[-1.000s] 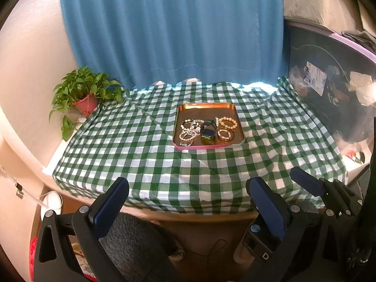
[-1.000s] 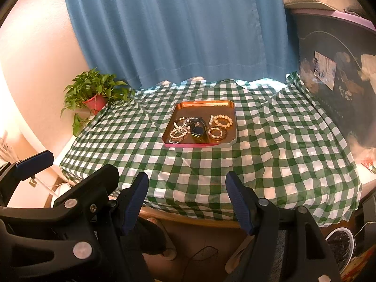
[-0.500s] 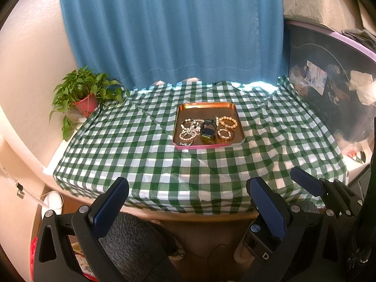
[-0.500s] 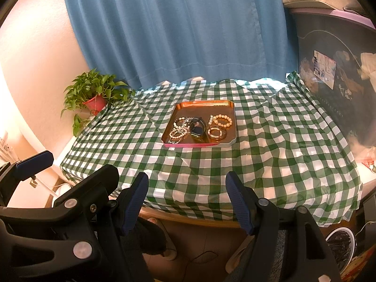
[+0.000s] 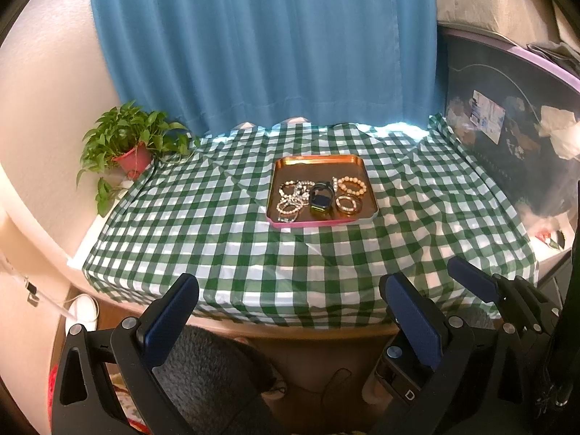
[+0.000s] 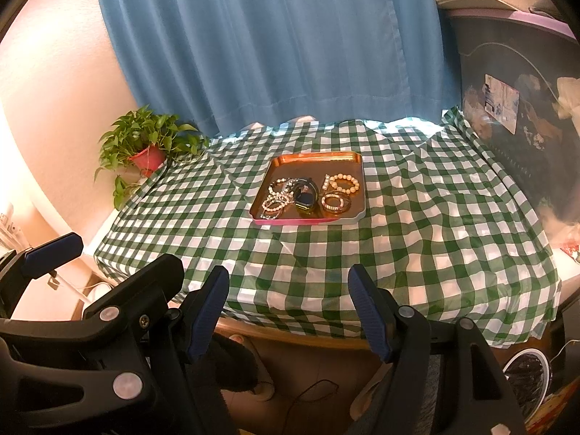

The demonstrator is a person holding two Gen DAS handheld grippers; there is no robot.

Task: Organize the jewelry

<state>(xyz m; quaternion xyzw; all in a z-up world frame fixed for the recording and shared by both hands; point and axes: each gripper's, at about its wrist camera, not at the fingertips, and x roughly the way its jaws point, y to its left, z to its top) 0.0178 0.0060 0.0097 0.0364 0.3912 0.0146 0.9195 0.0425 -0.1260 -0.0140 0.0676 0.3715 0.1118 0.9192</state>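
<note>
A copper tray (image 5: 311, 161) (image 6: 311, 157) with a pink front edge sits mid-table on the green checked cloth. It holds several bead bracelets, among them an orange bead bracelet (image 5: 351, 185) (image 6: 344, 183), pearl bracelets (image 5: 290, 199) (image 6: 277, 199) and a dark smartwatch (image 5: 320, 199) (image 6: 304, 195). My left gripper (image 5: 290, 290) is open and empty, held before the table's front edge. My right gripper (image 6: 290, 282) is open and empty, also short of the front edge, to the right of the left one.
A potted green plant (image 5: 132, 145) (image 6: 148, 145) stands at the table's back left corner. A blue curtain (image 5: 261, 43) hangs behind. A dark storage bin (image 5: 507, 137) borders the table's right side. The checked cloth (image 5: 217, 239) drapes over the front edge.
</note>
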